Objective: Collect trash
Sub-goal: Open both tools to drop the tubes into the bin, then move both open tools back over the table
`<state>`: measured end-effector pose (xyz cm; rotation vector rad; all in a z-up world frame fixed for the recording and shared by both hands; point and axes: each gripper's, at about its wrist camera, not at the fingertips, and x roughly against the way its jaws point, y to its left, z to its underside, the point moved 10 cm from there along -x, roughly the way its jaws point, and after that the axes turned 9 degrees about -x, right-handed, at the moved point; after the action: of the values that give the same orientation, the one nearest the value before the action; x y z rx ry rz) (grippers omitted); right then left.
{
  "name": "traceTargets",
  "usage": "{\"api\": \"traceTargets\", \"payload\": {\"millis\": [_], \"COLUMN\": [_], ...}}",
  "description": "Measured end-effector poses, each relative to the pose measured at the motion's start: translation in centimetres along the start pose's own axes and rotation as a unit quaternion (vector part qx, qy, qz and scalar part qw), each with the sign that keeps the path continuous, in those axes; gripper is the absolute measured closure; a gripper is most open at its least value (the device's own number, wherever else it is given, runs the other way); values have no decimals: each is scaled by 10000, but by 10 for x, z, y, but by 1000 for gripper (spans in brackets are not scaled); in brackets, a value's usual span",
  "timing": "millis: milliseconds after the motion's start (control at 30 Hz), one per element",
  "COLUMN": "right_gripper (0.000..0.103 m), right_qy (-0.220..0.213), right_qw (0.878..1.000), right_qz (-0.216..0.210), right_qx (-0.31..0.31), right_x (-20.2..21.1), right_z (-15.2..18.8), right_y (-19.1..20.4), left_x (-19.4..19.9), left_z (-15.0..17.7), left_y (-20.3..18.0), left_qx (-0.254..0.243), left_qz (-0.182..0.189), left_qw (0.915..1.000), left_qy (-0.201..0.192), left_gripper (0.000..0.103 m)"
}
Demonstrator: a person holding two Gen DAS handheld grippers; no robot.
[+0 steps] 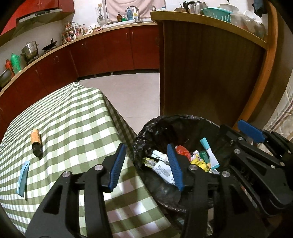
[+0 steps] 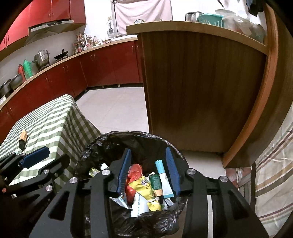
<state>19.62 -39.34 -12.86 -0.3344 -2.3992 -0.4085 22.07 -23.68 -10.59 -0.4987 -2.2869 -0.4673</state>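
Observation:
A bin lined with a black bag (image 1: 155,124) (image 2: 109,139) stands on the floor beside the table with the green checked cloth (image 1: 73,119) (image 2: 51,117). Inside lie a red wrapper (image 2: 134,170), a yellow wrapper (image 2: 144,186), a green box (image 2: 155,181) and a light-blue tube (image 2: 163,181). My right gripper (image 2: 148,149) hangs open over the bin, nothing pressed between its pads. My left gripper (image 1: 146,146) is open at the table's edge beside the bin, empty. On the cloth lie an orange bottle with a black cap (image 1: 36,141) (image 2: 22,139) and a light-blue wrapper (image 1: 22,180).
A tall wooden counter (image 1: 210,73) (image 2: 201,87) rises just behind the bin, with dishes and a teal basket (image 1: 218,12) on top. Red kitchen cabinets (image 1: 109,51) line the far wall. Pale tiled floor (image 1: 128,95) lies between. A striped cloth (image 2: 274,174) hangs at the right.

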Motion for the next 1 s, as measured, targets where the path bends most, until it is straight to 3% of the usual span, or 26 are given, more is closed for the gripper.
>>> {"api": "traceTargets", "payload": {"millis": [300, 533, 1000], "right_gripper": [43, 41, 41], "right_qy": [-98, -42, 136], "right_qw": [9999, 9997, 9953], "right_qz": [50, -70, -576], "right_qx": [84, 233, 762], "right_x": [6, 7, 10], "right_z": [0, 3, 20], "right_y": [10, 33, 117], "left_x": [16, 28, 56], "left_z": [7, 20, 67], "left_y": [18, 49, 141], "left_qx": [48, 194, 699], "left_qz": [-184, -366, -1009], "left_qw": [9998, 9991, 9924], "left_qy": [-75, -45, 108], "left_gripper": [50, 49, 49]}}
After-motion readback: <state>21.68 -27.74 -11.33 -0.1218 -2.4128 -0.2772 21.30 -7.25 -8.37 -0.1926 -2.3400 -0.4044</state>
